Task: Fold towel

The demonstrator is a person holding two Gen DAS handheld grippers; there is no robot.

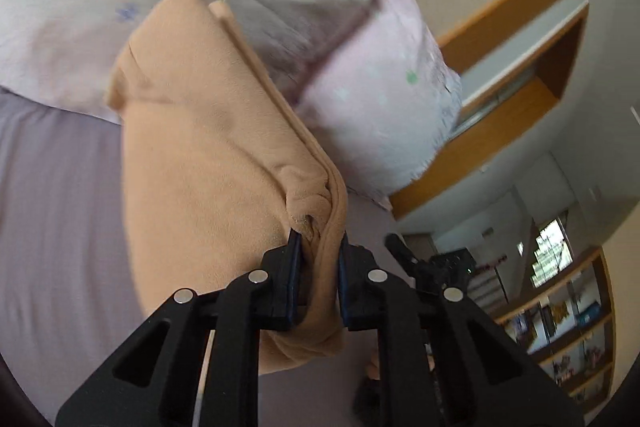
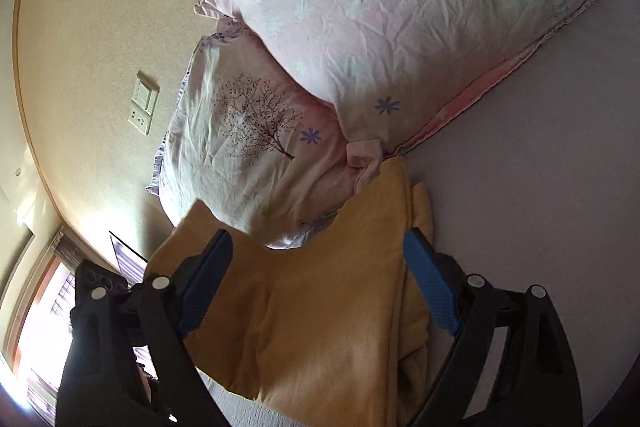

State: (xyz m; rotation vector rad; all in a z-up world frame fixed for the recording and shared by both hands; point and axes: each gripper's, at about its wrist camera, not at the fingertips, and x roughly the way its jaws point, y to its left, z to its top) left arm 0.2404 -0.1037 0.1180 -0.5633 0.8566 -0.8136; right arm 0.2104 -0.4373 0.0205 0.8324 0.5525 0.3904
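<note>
Home bedroom, floral pillows (image 2: pixel 400 7) on bed (image 2: pixel 540 187), wooden bookshelves (image 1: pixel 568 319)

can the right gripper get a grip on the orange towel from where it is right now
Probably yes. The right gripper is open, its blue pads spread either side of the orange towel, with nothing between them and the cloth. The left gripper already pinches a bunched edge, apparently clear of that spot.
</note>
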